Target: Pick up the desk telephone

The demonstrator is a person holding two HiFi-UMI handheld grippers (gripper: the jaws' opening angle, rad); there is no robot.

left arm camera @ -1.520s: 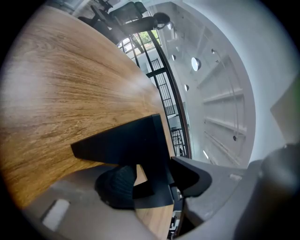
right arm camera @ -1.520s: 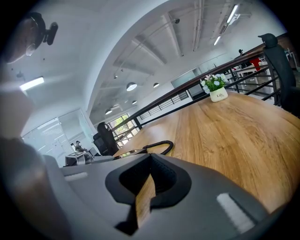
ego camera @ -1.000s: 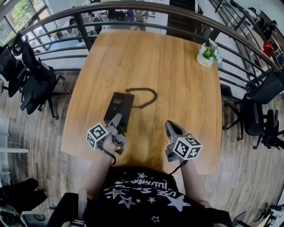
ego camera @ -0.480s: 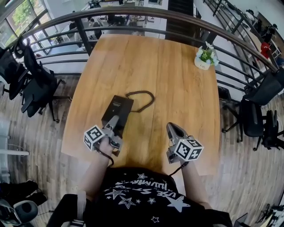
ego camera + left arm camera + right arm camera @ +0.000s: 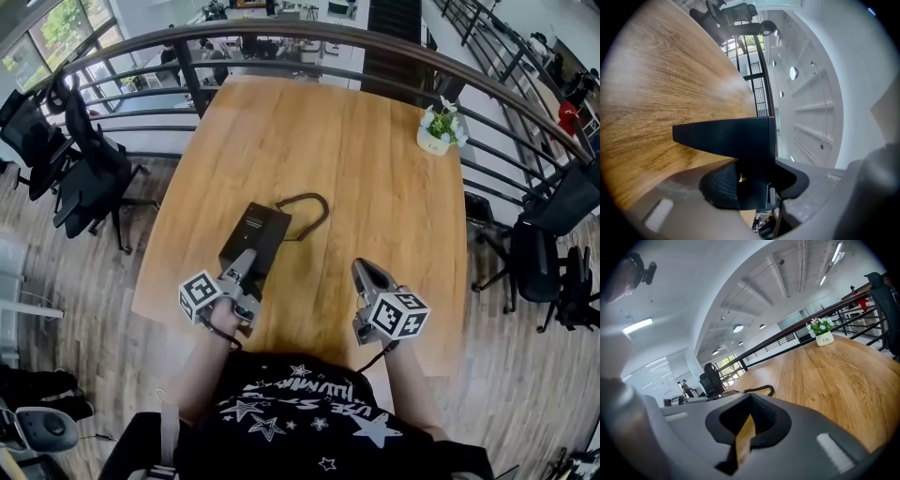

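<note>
The desk telephone (image 5: 255, 232) is a flat black box on the wooden table (image 5: 375, 187), with a black cord (image 5: 307, 208) looping off its far end. My left gripper (image 5: 246, 267) is shut on the phone's near end. In the left gripper view the black body (image 5: 726, 137) fills the space between the jaws and sits tilted against the tabletop. My right gripper (image 5: 365, 272) hovers to the right of the phone, near the table's front edge. Its jaws are together with nothing in them (image 5: 747, 423). From the right gripper view the cord (image 5: 761, 390) shows just past the jaws.
A small potted plant (image 5: 439, 127) stands at the table's far right corner, also visible in the right gripper view as a white pot (image 5: 824, 331). A curved metal railing (image 5: 281, 33) rings the table. Office chairs (image 5: 84, 169) stand to the left and right.
My left gripper stays clamped on the phone's near end and has risen a little with it. The right gripper has kept still.
</note>
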